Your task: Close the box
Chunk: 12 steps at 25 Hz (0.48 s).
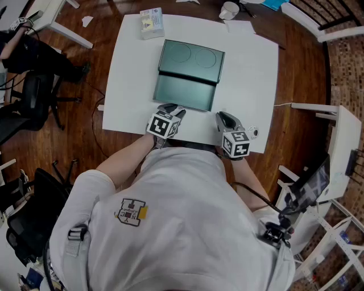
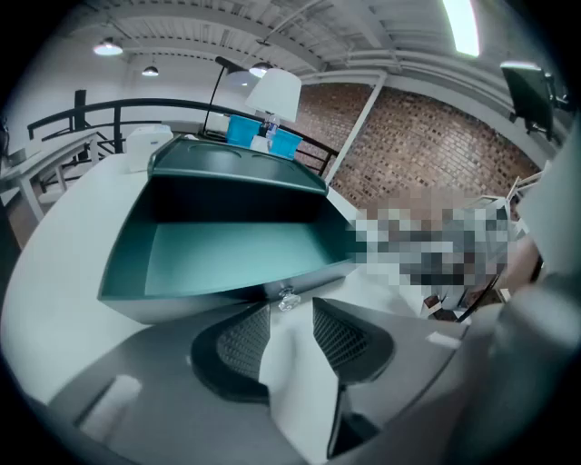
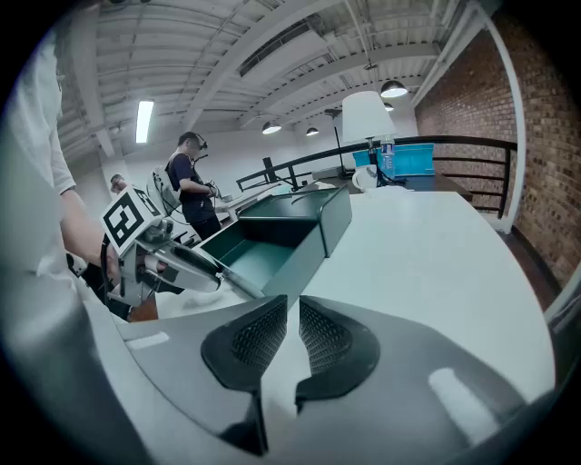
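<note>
A teal box (image 1: 185, 92) lies open on the white table (image 1: 250, 74), its lid (image 1: 191, 59) folded back flat on the far side. The left gripper view shows the box's empty tray (image 2: 227, 254) right ahead, with a small clasp (image 2: 288, 298) on its front wall. My left gripper (image 1: 172, 109) sits at that front wall, jaws open around nothing (image 2: 290, 331). My right gripper (image 1: 224, 116) hovers near the table's front edge, to the right of the box, with only a narrow gap and nothing between its jaws (image 3: 292, 331). It sees the box (image 3: 272, 241) and the left gripper (image 3: 213, 277).
A small white carton (image 1: 152, 23) stands at the table's far left, a white cup (image 1: 229, 10) beyond the far edge. A lamp (image 2: 277, 91) and blue bins (image 2: 259, 134) stand behind the box. Office chairs (image 1: 34, 96) are left, white racks (image 1: 341, 148) right. A person (image 3: 192, 182) stands in the background.
</note>
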{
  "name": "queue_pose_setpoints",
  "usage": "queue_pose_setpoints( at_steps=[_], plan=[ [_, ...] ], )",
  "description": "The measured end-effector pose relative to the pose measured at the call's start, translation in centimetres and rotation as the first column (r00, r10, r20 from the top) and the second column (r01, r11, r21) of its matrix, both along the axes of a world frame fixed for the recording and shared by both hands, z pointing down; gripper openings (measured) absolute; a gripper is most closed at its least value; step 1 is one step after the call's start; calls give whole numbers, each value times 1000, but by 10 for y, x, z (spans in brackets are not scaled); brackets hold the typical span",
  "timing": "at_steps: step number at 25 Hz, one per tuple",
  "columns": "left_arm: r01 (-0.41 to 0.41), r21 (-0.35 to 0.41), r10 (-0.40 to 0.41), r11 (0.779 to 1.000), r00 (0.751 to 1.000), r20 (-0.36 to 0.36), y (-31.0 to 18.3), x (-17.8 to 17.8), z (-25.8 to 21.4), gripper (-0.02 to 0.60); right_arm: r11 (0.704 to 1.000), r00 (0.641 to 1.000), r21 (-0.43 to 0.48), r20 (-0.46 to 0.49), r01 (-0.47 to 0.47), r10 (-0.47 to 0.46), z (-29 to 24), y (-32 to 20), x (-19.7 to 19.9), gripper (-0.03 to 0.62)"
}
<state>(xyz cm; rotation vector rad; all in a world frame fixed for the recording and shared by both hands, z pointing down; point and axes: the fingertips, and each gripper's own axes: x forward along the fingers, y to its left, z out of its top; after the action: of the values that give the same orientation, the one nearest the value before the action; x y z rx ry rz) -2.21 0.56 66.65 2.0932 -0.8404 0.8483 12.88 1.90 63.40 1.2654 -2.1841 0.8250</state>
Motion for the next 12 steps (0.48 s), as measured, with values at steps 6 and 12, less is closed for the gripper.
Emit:
queue_pose_setpoints(
  at_steps=[6, 12],
  plan=[
    [58, -1, -57, 998, 995, 81, -11, 3, 6, 67, 996, 999, 77, 4, 41, -42, -17, -62, 9, 58],
    [90, -15, -88, 996, 991, 98, -18, 5, 6, 66, 993, 999, 116, 35, 24, -28, -36, -163, 14, 87]
  ],
)
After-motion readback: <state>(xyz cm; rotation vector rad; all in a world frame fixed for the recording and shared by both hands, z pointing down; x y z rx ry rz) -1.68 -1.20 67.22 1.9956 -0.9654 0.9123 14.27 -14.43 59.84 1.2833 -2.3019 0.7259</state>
